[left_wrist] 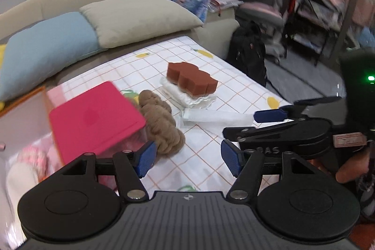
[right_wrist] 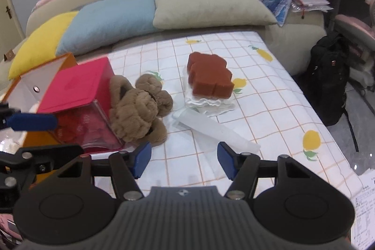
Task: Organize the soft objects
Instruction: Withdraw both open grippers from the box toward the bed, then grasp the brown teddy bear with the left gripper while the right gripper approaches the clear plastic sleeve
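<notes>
With both grippers open and empty, the plush toy (right_wrist: pixel 140 107) lies on the checked cloth (right_wrist: pixel 269 95) against the pink box (right_wrist: pixel 77 88), ahead-left of the right gripper (right_wrist: pixel 184 159) and nearer the left gripper (left_wrist: pixel 188 161).

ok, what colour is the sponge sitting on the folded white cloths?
Reddish brown sponge, clearest in the right wrist view.

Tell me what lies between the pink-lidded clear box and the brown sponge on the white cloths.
The fluffy brown plush toy lies there, leaning against the pink-lidded clear box; a bare strip of checked sheet separates it from the brown sponge. The right wrist view shows this best.
</notes>
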A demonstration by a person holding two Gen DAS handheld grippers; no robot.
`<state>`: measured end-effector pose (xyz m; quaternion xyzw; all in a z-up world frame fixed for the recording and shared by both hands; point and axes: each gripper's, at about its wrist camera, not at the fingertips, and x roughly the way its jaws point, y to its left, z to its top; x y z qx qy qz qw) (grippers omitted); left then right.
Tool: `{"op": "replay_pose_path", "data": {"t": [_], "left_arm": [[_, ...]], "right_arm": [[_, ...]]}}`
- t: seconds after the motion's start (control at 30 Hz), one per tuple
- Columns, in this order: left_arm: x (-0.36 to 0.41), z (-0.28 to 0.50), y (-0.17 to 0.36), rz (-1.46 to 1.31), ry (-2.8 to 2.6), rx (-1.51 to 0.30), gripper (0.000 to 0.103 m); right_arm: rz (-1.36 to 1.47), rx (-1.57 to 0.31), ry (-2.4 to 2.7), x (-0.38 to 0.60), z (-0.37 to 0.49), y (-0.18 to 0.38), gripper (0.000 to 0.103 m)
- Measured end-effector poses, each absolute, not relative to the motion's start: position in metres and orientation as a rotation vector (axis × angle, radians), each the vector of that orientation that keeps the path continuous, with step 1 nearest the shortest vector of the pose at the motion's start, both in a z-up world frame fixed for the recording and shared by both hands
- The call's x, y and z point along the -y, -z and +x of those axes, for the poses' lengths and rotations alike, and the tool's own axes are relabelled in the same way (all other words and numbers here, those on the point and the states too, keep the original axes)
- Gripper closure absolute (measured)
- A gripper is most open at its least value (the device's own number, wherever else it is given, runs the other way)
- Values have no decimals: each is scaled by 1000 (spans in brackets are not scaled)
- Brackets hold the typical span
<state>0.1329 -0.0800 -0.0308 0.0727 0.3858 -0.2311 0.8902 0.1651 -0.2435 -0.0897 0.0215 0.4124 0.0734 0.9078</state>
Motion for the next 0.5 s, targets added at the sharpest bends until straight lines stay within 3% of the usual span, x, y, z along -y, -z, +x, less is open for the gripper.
{"op": "replay_pose_path", "data": {"t": [0.5], "left_arm": [[139, 209, 55, 513, 484, -959, 28]], "right_arm": [[-8, -910, -178, 256, 237, 143, 39]]}}
